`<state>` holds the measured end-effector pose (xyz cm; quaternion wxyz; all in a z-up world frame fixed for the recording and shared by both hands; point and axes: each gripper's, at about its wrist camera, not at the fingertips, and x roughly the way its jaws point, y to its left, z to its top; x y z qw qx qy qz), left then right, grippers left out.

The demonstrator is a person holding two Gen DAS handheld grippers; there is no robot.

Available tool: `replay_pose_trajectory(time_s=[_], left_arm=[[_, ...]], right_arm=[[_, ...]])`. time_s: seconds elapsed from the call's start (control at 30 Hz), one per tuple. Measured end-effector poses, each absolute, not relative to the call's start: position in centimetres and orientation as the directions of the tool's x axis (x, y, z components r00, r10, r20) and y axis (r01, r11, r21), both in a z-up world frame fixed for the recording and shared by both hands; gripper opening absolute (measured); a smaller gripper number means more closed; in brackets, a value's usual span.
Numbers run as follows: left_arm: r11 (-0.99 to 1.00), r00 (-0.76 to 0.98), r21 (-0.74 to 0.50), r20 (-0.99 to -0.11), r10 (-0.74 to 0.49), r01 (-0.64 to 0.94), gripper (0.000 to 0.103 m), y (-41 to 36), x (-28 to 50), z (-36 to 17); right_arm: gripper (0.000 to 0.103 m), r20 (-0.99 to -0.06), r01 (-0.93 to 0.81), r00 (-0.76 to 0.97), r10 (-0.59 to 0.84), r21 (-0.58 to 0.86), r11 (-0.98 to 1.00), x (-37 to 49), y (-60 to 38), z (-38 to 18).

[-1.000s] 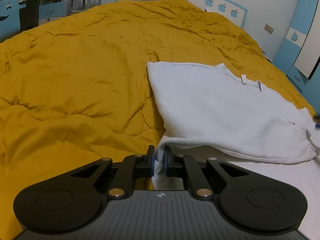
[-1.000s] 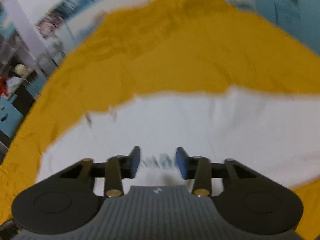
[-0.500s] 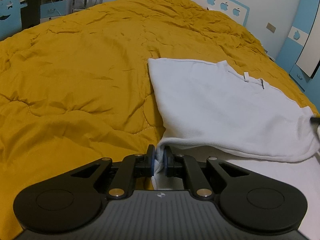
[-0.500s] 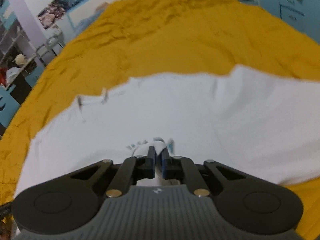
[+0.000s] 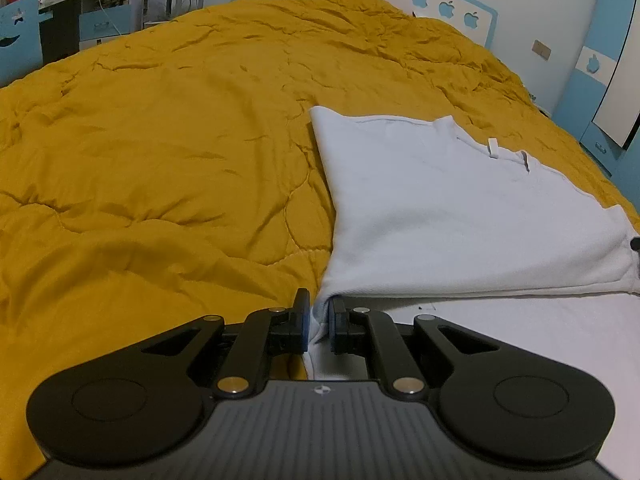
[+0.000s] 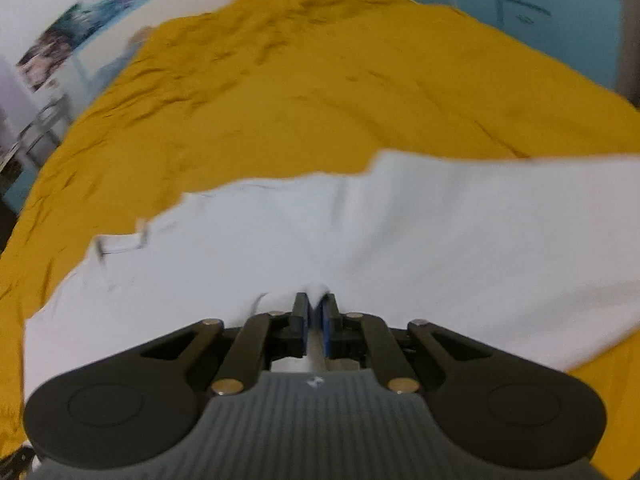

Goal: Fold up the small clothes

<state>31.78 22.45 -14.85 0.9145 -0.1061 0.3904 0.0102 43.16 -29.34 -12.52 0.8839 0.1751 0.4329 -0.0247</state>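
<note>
From my left wrist view, the garment (image 5: pixel 460 216) lies on the quilt (image 5: pixel 160 152) at two o'clock. The headboard (image 5: pixel 440 0) stands behind at twelve, shelves (image 5: pixel 100 20) at ten.

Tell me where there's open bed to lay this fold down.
The yellow quilt left of the white garment lies bare up to the headboard; beyond its collar edge too. Crowded: the near edge, where the left gripper and right gripper pinch cloth.

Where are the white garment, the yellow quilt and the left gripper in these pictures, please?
white garment (image 5: pixel 460 220), left wrist view, middle of folded upper layer.
yellow quilt (image 5: pixel 160 140), left wrist view, bare wrinkled area.
left gripper (image 5: pixel 319 316), left wrist view, between the fingers.
</note>
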Motion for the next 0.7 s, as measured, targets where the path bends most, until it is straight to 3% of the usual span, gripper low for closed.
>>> replay_pose_trajectory(time_s=[0.07,0.17,0.27,0.57,0.67,0.7], left_arm=[[0.977,0.695,-0.185,-0.716,-0.064,-0.101,0.010,22.5,31.8,-14.8],[0.977,0.697,-0.189,-0.714,-0.065,-0.103,0.010,22.5,31.8,-14.9],[0.977,0.697,-0.188,-0.714,-0.064,-0.104,0.010,22.3,31.8,-15.0],[0.980,0.691,-0.173,-0.721,-0.055,-0.102,0.010,21.9,31.8,-14.9],[0.980,0.687,-0.170,-0.724,-0.055,-0.101,0.010,21.9,31.9,-14.9],[0.980,0.686,-0.170,-0.725,-0.055,-0.101,0.010,21.9,32.0,-14.9]], right_arm=[[0.011,-0.792,0.245,0.608,0.055,0.253,0.936,43.0,-30.0,-13.0],[0.013,-0.785,0.223,0.611,0.100,0.292,0.930,41.9,-30.9,-12.6],[0.029,-0.771,0.182,0.619,0.151,0.327,0.927,40.4,-30.9,-12.5],[0.031,-0.761,0.222,0.577,0.298,0.497,0.839,38.0,-29.9,-15.3],[0.004,-0.761,0.246,0.581,0.289,0.502,0.829,37.7,-29.4,-15.7],[0.004,-0.753,0.241,0.588,0.296,0.512,0.825,37.8,-29.4,-15.5]])
